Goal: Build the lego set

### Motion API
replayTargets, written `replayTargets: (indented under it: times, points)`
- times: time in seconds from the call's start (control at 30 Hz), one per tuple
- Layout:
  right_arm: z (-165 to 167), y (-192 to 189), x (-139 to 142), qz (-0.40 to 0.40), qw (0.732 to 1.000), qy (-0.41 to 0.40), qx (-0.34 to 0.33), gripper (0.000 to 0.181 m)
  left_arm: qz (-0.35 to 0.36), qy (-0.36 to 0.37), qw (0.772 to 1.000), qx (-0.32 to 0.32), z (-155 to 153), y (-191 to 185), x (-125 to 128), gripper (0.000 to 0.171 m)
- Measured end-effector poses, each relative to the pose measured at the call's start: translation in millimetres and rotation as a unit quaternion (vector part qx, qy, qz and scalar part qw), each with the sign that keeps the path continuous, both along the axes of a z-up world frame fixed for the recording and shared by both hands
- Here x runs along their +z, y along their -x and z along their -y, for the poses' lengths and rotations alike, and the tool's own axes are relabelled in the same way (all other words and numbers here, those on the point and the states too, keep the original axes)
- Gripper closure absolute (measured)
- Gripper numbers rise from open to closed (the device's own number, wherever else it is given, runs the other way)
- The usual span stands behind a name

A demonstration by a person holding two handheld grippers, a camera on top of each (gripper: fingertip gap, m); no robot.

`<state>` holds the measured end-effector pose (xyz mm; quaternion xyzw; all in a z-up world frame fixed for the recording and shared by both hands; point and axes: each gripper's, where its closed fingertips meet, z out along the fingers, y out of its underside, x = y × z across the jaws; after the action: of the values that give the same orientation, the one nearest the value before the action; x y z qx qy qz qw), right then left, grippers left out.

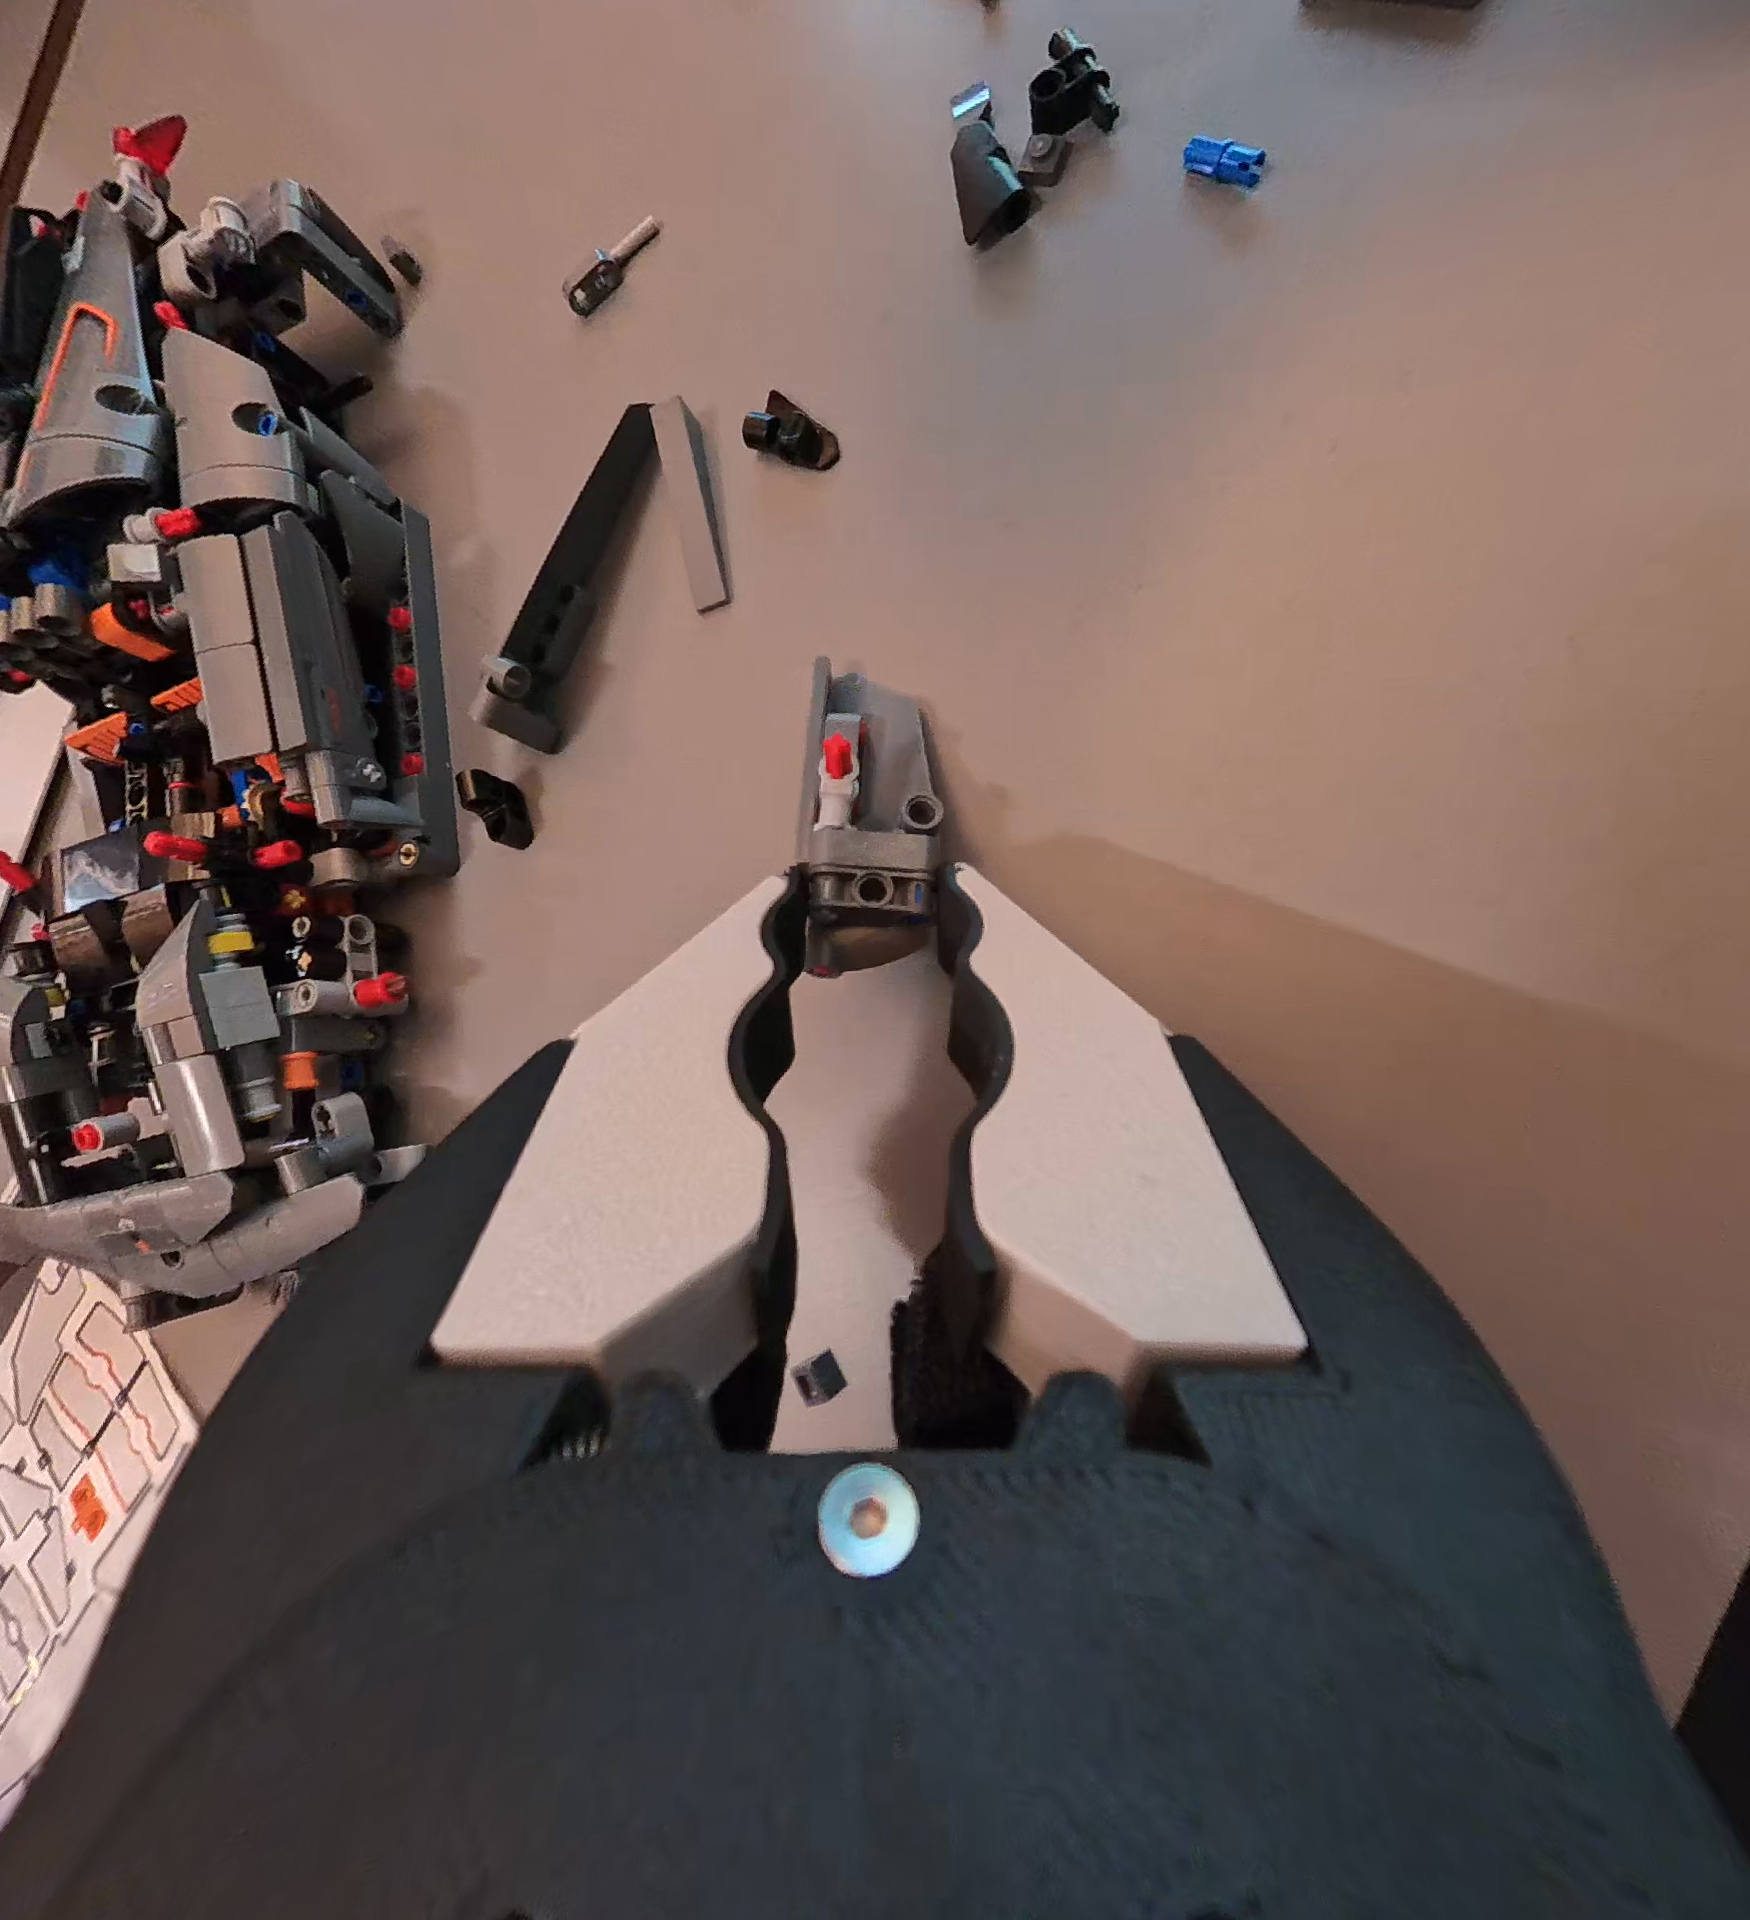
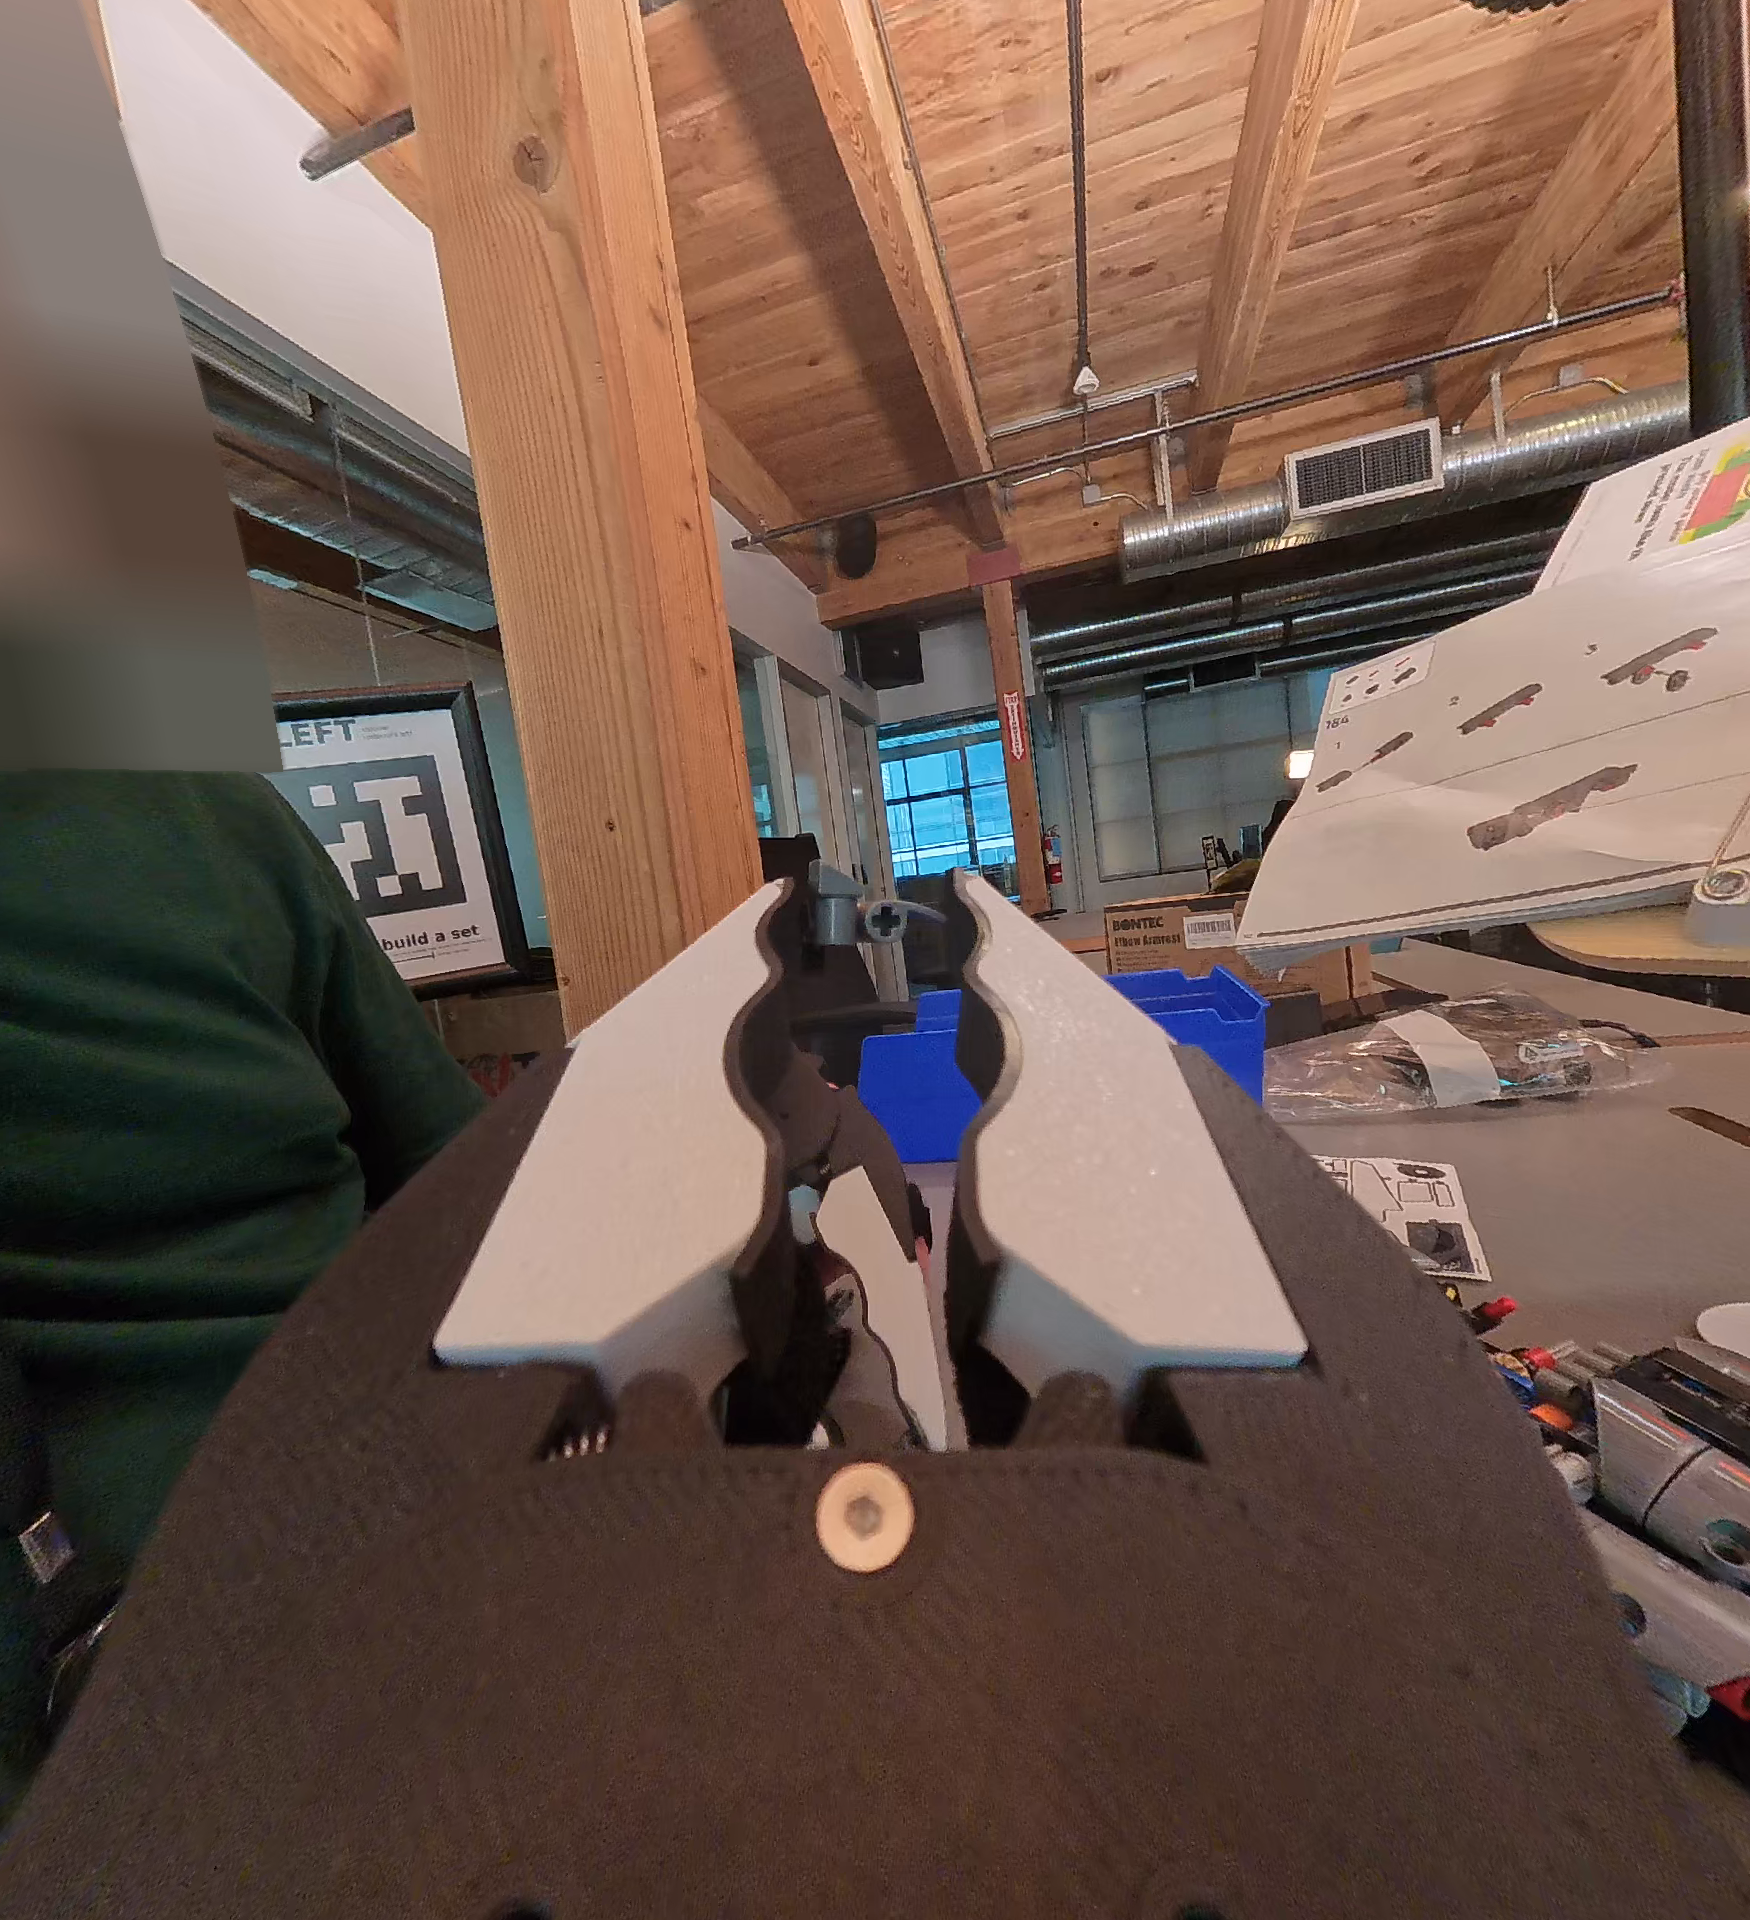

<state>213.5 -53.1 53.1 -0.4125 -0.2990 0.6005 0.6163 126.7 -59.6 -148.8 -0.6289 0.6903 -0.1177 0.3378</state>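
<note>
Left gripper (image 1: pixel 869 914), seen from its wrist camera, is closed at its tips on a small grey sub-assembly (image 1: pixel 866 821) carrying a red pin (image 1: pixel 838 755); only the near end of the piece sits between the tips, the remainder projecting forward over the tan table (image 1: pixel 1370 520). Right gripper (image 2: pixel 871 914) is raised toward the ceiling, jaws narrowly parted, with a small grey connector piece (image 2: pixel 850 914) caught near the tips; whether the grip is firm cannot be told. Main model (image 1: pixel 206 644), largely built, lies at the left of the table, well apart from the held sub-assembly, with a black beam (image 1: pixel 580 561), a grey tile (image 1: pixel 694 499) and a blue pin (image 1: pixel 1224 161) loose beyond it. An instruction booklet (image 2: pixel 1577 748) stands on a holder. Probable hazards: the shallow hold lets the sub-assembly pivot or slip under pressing force; the connector, held at one end, may drop or twist when mated; loose parts could be swept aside by a low pass of either gripper.
</note>
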Motion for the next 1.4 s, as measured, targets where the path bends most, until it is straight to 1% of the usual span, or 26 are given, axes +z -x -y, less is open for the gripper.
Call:
replayTargets:
  times: [0.23,0.3,0.47,0.73,0.8,0.87,0.93,1.0,1.07,1.17,1.3,1.4]
  points:
    - [0,-1,1,-0.001,1.0,0.0,-0.002,0.157,0.006,0.016,1.0,0.005,0,2,-3,0.149]
    - [-1,-1,1,-0.003,1.0,0.001,-0.003,0.157,0.011,0.021,1.0,0.008,0,3,-2,0.146]
    - [-1,0,0,0.0,1.0,0.002,-0.005,0.157,0.022,0.028,0.999,0.014,-1,7,2,0.141]
    - [-1,1,-1,0.0,1.0,0.002,-0.004,0.157,0.031,0.026,0.999,0.028,-7,10,14,0.139]
    - [-1,0,0,0.0,1.0,0.002,-0.004,0.157,0.033,0.047,0.997,0.044,-9,10,13,0.138]
    - [-1,0,0,0.0,1.0,0.001,-0.003,0.157,0.041,0.097,0.993,0.061,-7,10,10,0.136]
    - [-1,0,0,0.0,1.0,0.001,-0.003,0.157,0.072,0.163,0.982,0.07,-1,7,15,0.136]
    - [0,0,0,-0.001,1.0,0.001,-0.003,0.157,0.097,0.193,0.972,0.086,-4,6,20,0.14]
    - [0,0,1,-0.001,1.0,0.0,-0.003,0.157,0.092,0.22,0.966,0.098,-5,7,17,0.139]
    - [1,1,1,-0.001,1.0,-0.001,-0.002,0.157,0.074,0.243,0.96,0.118,-5,8,5,0.137]
    - [1,0,2,-0.002,1.0,-0.002,-0.002,0.157,0.059,0.25,0.957,0.133,-3,7,-9,0.139]
    - [1,0,2,-0.002,1.0,-0.002,-0.002,0.157,0.058,0.242,0.96,0.132,-2,5,-10,0.146]
